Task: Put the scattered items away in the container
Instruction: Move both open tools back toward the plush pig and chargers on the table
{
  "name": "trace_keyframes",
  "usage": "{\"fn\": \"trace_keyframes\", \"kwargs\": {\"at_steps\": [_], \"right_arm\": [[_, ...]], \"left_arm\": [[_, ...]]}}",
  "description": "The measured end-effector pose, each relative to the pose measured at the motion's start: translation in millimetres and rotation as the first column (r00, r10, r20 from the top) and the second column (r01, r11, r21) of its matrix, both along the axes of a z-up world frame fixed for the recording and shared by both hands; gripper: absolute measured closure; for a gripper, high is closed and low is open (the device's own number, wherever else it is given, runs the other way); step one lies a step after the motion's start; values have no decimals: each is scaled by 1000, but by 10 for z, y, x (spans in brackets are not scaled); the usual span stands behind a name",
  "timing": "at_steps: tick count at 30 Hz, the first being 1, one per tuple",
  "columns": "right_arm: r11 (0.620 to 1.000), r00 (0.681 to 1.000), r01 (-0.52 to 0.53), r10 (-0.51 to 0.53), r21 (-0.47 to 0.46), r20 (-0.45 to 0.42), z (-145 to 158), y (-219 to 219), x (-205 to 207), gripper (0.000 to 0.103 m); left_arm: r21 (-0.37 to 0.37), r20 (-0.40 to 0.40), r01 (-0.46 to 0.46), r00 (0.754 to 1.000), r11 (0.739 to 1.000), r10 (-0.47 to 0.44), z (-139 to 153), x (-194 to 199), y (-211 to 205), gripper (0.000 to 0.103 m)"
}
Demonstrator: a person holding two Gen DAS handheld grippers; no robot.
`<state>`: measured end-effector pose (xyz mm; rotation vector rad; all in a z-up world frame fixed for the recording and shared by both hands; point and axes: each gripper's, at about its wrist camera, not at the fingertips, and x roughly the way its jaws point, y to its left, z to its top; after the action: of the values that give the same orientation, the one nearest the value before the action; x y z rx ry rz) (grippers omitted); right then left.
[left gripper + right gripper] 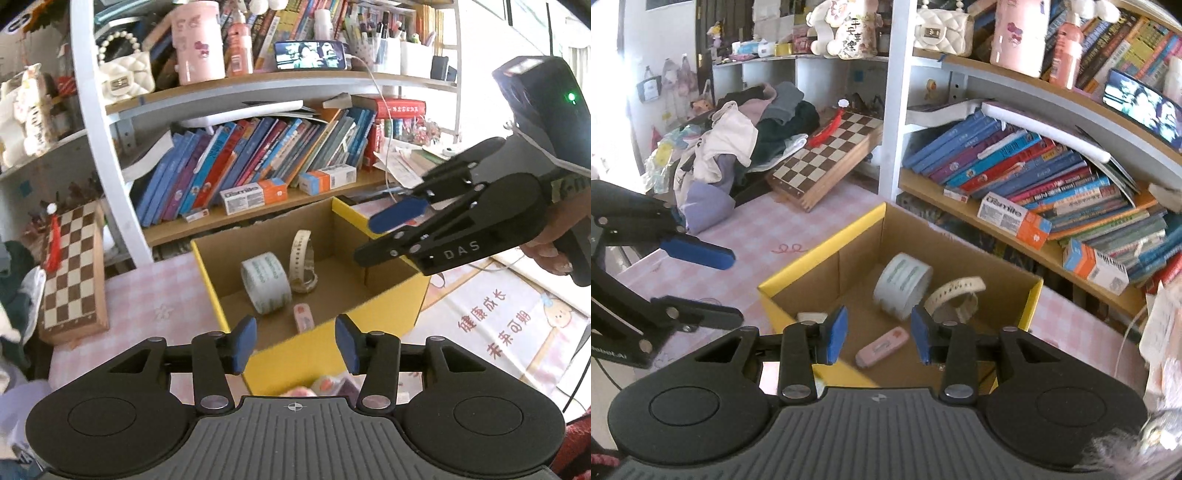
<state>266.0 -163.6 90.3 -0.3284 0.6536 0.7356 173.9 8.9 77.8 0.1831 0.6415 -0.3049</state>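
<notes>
A yellow cardboard box (325,354) stands open on the pink checked table; it also shows in the right wrist view (820,254). Inside lie a tape roll (266,282) (903,284), a cream watch (302,262) (956,295) and a small pink item (303,318) (882,347). My left gripper (295,341) is open and empty over the box's near wall. My right gripper (880,335) is open and empty above the box; it shows in the left wrist view (380,236) over the box's right side. Pinkish items (325,386) lie on the table before the box, partly hidden.
A bookshelf (258,206) full of books and small boxes stands right behind the box. A chessboard (74,273) (827,155) leans at the left beside a pile of clothes (738,136). A printed mat (509,332) covers the table at the right.
</notes>
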Motion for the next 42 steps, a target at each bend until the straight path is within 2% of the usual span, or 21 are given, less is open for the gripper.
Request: {"fn": "trace_keyframes", "kwargs": {"at_steps": [12, 16, 19, 24, 26, 28, 31, 38, 42], "right_arm": [[982, 981, 184, -180, 42, -69, -249, -339, -467, 62], [970, 968, 240, -236, 42, -86, -344, -465, -617, 62], [958, 956, 282, -277, 41, -98, -428, -545, -733, 62], [942, 937, 335, -330, 25, -117, -603, -612, -917, 61], [935, 929, 354, -350, 18, -121, -665, -623, -973, 59], [920, 913, 391, -387, 9, -127, -733, -637, -1044, 52], [903, 893, 431, -424, 10, -149, -817, -659, -1134, 51], [881, 868, 473, -465, 2, -174, -972, -664, -1332, 48], [890, 878, 457, -453, -11, -155, -1021, -603, -1490, 44]], "left_arm": [[-6, -9, -95, 995, 995, 95, -164, -412, 191, 53], [-24, -23, -121, 992, 992, 121, -259, -534, 226, 48], [-56, -50, -150, 988, 987, 147, -367, -637, 248, 48], [-60, -89, -161, 984, 985, 155, -544, -786, 232, 47], [-62, -101, -161, 983, 985, 154, -594, -832, 227, 47], [-69, -110, -165, 982, 984, 156, -633, -868, 233, 47], [-73, -117, -174, 979, 982, 164, -681, -905, 226, 47], [-59, -124, -178, 978, 982, 169, -753, -952, 164, 45], [-58, -126, -194, 975, 979, 186, -789, -995, 134, 40]]}}
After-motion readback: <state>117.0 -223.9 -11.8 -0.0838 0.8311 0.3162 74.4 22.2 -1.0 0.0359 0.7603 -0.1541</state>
